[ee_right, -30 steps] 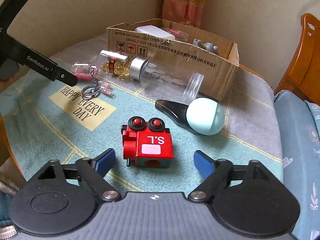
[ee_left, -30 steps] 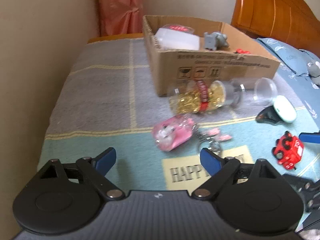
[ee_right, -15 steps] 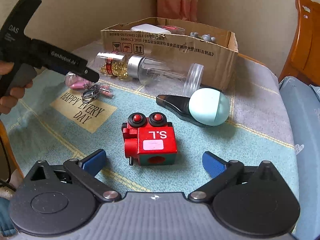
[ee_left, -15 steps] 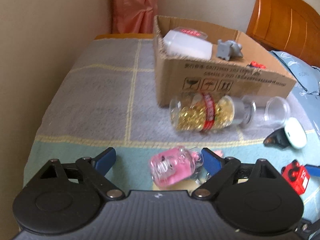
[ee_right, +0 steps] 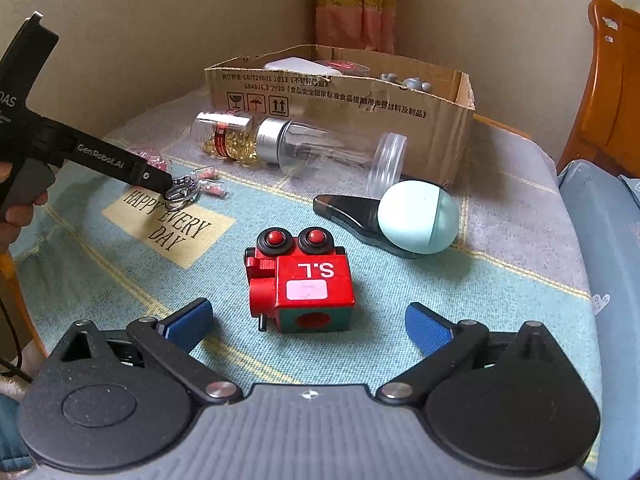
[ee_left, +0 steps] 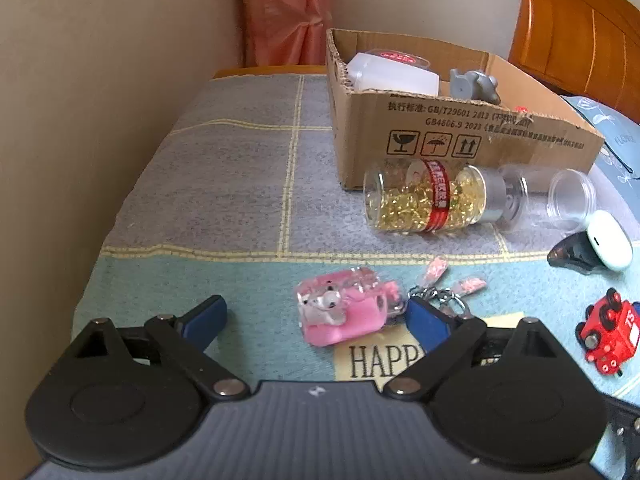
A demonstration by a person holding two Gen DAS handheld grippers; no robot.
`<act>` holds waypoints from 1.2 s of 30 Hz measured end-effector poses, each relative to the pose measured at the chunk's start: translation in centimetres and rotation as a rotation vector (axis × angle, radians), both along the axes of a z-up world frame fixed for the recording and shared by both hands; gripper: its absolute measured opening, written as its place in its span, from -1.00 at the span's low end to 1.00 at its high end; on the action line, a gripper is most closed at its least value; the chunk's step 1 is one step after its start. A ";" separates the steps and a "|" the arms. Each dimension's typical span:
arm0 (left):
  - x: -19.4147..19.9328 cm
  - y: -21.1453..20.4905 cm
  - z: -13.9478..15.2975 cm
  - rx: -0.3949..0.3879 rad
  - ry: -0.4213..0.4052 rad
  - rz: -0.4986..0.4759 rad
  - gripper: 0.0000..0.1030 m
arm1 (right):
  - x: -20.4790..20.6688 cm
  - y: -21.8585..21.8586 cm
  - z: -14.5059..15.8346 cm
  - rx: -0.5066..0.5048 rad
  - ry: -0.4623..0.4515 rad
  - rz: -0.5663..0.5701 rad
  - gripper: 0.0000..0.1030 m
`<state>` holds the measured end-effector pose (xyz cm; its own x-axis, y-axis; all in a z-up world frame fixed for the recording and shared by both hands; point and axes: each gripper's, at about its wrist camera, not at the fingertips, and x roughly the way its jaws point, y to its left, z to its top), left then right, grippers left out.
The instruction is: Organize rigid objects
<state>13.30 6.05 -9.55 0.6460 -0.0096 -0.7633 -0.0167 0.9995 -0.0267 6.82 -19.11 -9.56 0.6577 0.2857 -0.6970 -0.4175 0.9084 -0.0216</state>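
Note:
A pink keychain charm with metal rings lies on the blanket between the open fingers of my left gripper, nearer the right finger. A red toy train stands between the open fingers of my right gripper; it also shows in the left wrist view. A cardboard box at the back holds a white container and a grey toy. A jar of golden capsules lies on its side in front of the box.
A clear empty jar lies beside the capsule jar. A pale green egg-shaped case rests on a black object. A wall runs along the left, a wooden headboard stands at the back right. The left gripper's body shows in the right wrist view.
My left gripper has moved forward so that the pink charm now lies between its fingers. My right gripper has come closer to the red train, which now sits between its fingers.

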 end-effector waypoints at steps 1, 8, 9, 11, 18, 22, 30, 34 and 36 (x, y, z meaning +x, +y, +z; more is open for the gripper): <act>0.0 0.0 0.1 -0.012 -0.001 0.000 0.85 | 0.0 0.0 0.0 0.001 -0.003 0.000 1.00; -0.4 0.6 -0.1 0.008 0.001 -0.006 0.86 | -0.1 0.0 -0.1 0.002 -0.006 0.001 1.00; -0.5 0.9 -0.1 0.005 0.001 -0.010 0.85 | -0.1 0.0 -0.1 0.003 -0.007 0.001 1.00; -0.9 1.4 0.0 0.028 -0.005 -0.020 0.86 | -0.1 0.0 -0.1 0.003 -0.008 0.001 1.00; -1.5 1.6 0.2 0.040 -0.013 0.000 0.72 | 0.0 0.0 0.0 0.002 -0.007 0.005 1.00; -1.2 0.9 0.3 -0.002 -0.019 -0.019 0.34 | 0.0 0.0 0.0 -0.003 -0.002 0.003 1.00; -0.8 0.6 0.5 -0.033 -0.033 -0.014 0.09 | 0.6 1.2 0.5 -0.018 -0.010 0.053 0.62; -0.6 0.6 0.6 -0.045 -0.026 -0.028 0.00 | 1.4 1.8 1.0 -0.021 -0.005 0.064 0.23; -0.6 0.7 0.6 -0.043 -0.020 -0.038 0.00 | 1.6 2.0 1.2 -0.032 0.000 0.070 0.18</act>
<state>12.71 6.74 -8.90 0.6600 -0.0672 -0.7482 0.0225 0.9973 -0.0698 8.41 -17.16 -8.34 0.6369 0.3085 -0.7065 -0.4803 0.8757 -0.0506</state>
